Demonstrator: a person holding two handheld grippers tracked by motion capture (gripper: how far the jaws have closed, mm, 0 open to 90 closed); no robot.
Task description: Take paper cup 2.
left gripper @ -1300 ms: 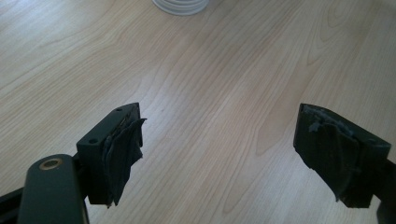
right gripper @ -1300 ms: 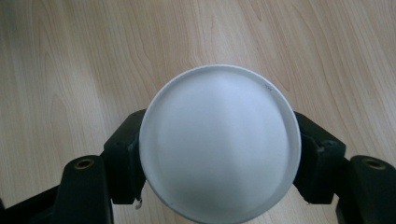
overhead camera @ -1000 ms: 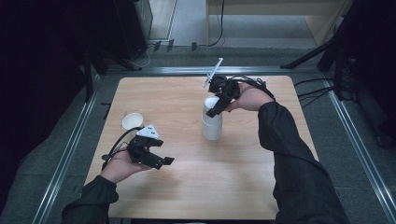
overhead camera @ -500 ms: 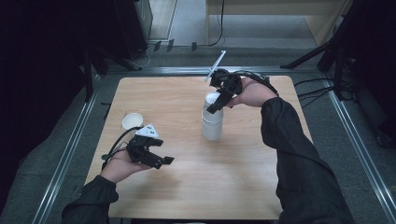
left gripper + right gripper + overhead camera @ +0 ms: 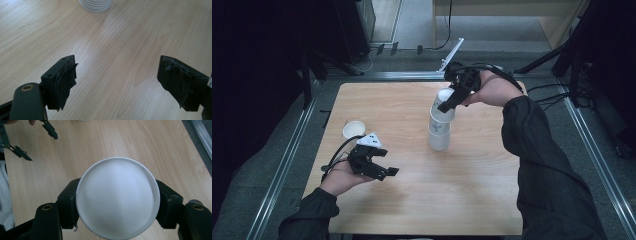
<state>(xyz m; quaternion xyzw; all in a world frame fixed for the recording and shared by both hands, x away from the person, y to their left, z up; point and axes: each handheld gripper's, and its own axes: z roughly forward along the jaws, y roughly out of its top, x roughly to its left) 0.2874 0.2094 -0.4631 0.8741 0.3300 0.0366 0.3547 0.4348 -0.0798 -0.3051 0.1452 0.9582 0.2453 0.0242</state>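
A stack of white paper cups (image 5: pixel 439 134) stands upright in the middle of the wooden table (image 5: pixel 482 190). My right gripper (image 5: pixel 446 102) is shut on the top cup (image 5: pixel 443 96), which is raised partly out of the stack. Its jaws have just been closing, with that cup between them. In the right gripper view the cup's white mouth (image 5: pixel 117 197) sits between both pads. My left gripper (image 5: pixel 388 173) hovers low over the table's front left, open with nothing in it (image 5: pixel 117 82). The foot of the stack (image 5: pixel 95 3) lies ahead of it.
A single white cup (image 5: pixel 353 129) stands near the table's left edge, just behind the left hand. Metal rails (image 5: pixel 287 165) run along the table's sides. Bare wood lies in front of and to the right of the stack.
My right gripper has risen with the top cup, drawing it up out of the stack. The left gripper has stayed where it was.
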